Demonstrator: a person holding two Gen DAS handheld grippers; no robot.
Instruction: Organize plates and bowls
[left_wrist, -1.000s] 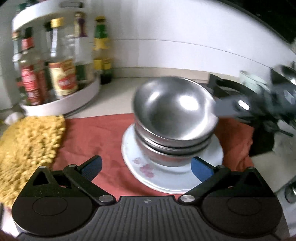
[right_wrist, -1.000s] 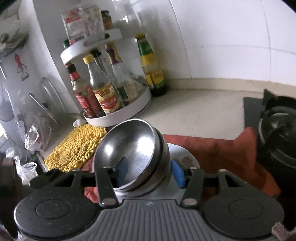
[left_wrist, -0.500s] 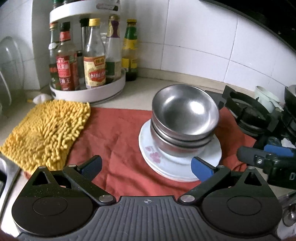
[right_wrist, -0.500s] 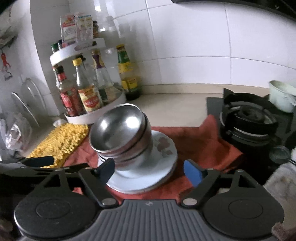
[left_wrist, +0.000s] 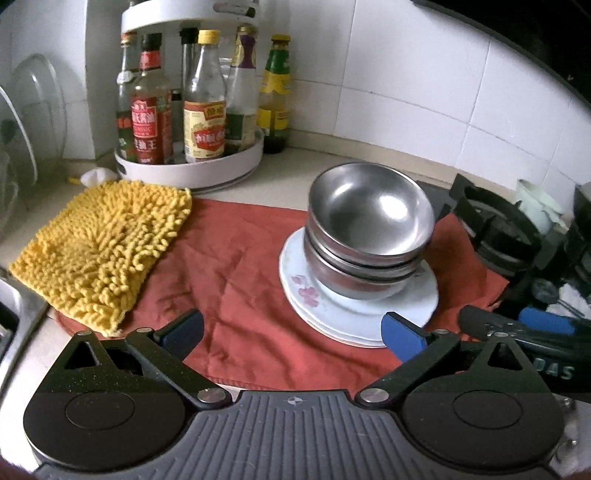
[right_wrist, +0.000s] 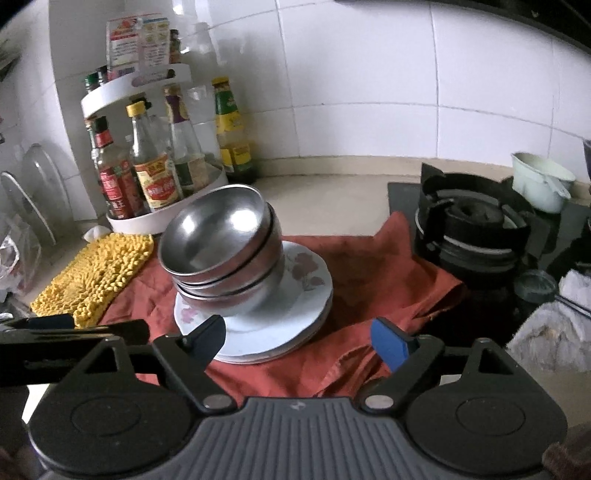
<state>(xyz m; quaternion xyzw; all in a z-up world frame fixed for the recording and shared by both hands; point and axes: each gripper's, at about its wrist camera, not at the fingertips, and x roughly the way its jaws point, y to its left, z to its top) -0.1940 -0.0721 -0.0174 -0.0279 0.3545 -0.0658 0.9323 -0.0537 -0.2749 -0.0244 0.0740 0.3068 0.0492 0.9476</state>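
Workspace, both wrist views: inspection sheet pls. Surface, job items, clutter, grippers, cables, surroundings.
Surface: beige counter with a red cloth spread on it.
Job's things: steel bowls nested and leaning, on a stack of floral white plates, all on the cloth.
Clutter: yellow chenille mat overlapping the cloth's left end; white two-tier rack of sauce bottles; green-labelled bottle beside it.
Grippers: left gripper open, empty, short of the plates; right gripper open, empty, near the plates' rim.
Cables: nothing seen.
Surroundings: white tiled wall; gas burner to the right; pale green cup behind it.
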